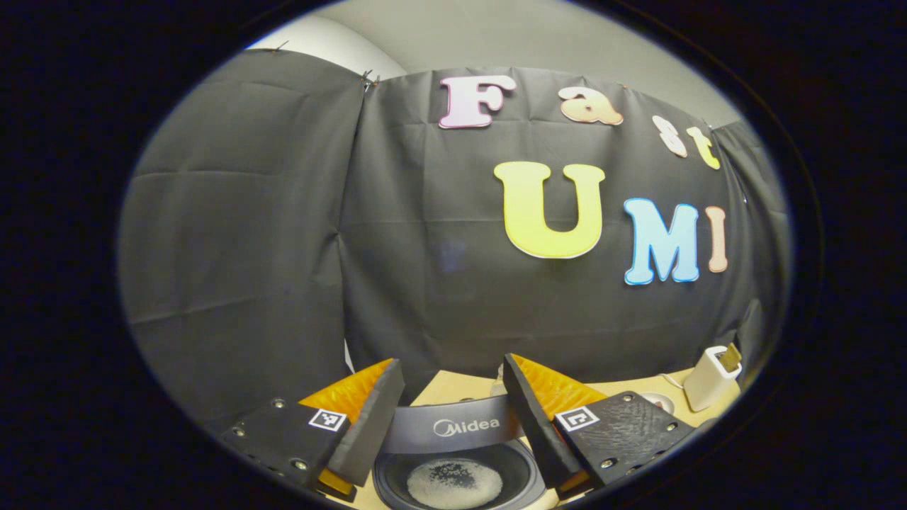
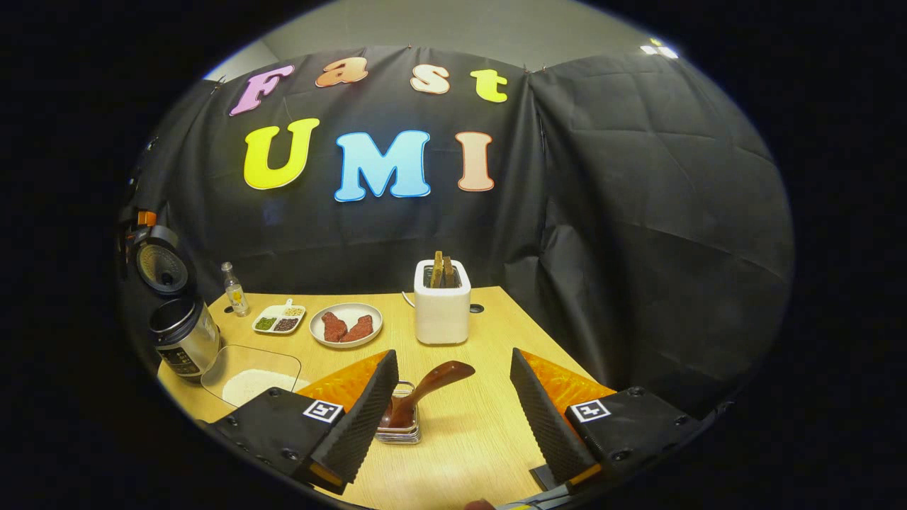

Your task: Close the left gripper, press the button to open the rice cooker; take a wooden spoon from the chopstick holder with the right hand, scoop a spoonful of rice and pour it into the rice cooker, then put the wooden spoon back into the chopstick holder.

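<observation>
Left gripper view, gripper: I see my left gripper (image 1: pixel 453 418) with its two fingers apart, holding nothing.
Left gripper view, rice cooker: one rice cooker (image 1: pixel 457 464) sits open just below and between the fingers, with a small patch of rice in the pot.
Left gripper view, toaster: one white toaster (image 1: pixel 711 379) on the table (image 1: pixel 453 388), far right.
Right gripper view, gripper: my right gripper (image 2: pixel 453 418) stands wide apart, empty.
Right gripper view, spoon: one wooden spoon (image 2: pixel 425 389) stands tilted in one chopstick holder (image 2: pixel 400 428), between the fingers, nearer the left one.
Right gripper view, rice: one clear tray of rice (image 2: pixel 251 379) beside the open cooker.
Right gripper view, others: one bottle (image 2: pixel 234 289), one divided dish (image 2: pixel 279 319), one plate (image 2: pixel 346 324) with two red pieces.
</observation>
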`<state>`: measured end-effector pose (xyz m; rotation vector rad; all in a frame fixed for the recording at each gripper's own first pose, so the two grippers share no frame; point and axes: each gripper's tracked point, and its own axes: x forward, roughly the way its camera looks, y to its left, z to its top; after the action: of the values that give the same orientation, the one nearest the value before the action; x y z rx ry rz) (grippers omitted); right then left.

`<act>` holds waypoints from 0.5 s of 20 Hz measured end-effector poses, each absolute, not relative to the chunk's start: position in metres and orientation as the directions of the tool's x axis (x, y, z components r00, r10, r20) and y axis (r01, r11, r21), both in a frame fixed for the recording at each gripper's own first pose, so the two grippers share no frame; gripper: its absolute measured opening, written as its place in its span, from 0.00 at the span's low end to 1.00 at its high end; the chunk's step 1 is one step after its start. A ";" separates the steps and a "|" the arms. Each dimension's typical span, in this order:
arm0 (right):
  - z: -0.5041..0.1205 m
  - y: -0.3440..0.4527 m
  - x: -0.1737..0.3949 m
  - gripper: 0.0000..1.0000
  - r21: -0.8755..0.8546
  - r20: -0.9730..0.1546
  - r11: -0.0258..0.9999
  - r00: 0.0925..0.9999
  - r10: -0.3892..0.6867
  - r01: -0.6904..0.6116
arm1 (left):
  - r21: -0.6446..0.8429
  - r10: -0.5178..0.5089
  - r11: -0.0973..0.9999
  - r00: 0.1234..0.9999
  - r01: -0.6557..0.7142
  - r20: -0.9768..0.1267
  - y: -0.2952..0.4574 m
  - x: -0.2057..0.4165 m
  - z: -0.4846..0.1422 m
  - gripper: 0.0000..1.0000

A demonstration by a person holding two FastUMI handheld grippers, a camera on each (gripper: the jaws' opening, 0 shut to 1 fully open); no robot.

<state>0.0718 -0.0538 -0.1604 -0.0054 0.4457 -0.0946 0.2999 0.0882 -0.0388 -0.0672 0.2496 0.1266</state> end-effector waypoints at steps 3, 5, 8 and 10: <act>-0.161 -0.059 0.071 1.00 -0.019 -0.428 0.997 0.901 -0.072 0.071 | -0.051 0.124 0.989 0.958 -0.141 -0.258 0.082 0.280 -0.051 0.92; -0.163 -0.060 0.069 1.00 -0.002 -0.434 0.998 0.899 -0.056 0.061 | -0.044 0.123 0.989 0.957 -0.139 -0.264 0.075 0.265 -0.061 0.92; -0.168 -0.067 0.067 1.00 0.007 -0.446 0.998 0.894 -0.049 0.058 | -0.043 0.117 0.990 0.956 -0.134 -0.270 0.066 0.245 -0.079 0.89; -0.168 -0.068 0.066 1.00 0.019 -0.450 0.998 0.892 -0.042 0.057 | -0.040 0.117 0.991 0.958 -0.132 -0.264 0.062 0.236 -0.088 0.91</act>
<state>0.0661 -0.0682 -0.1684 0.0318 0.4657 -0.0511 0.2357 0.0624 -0.0884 -0.0571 0.2639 0.1260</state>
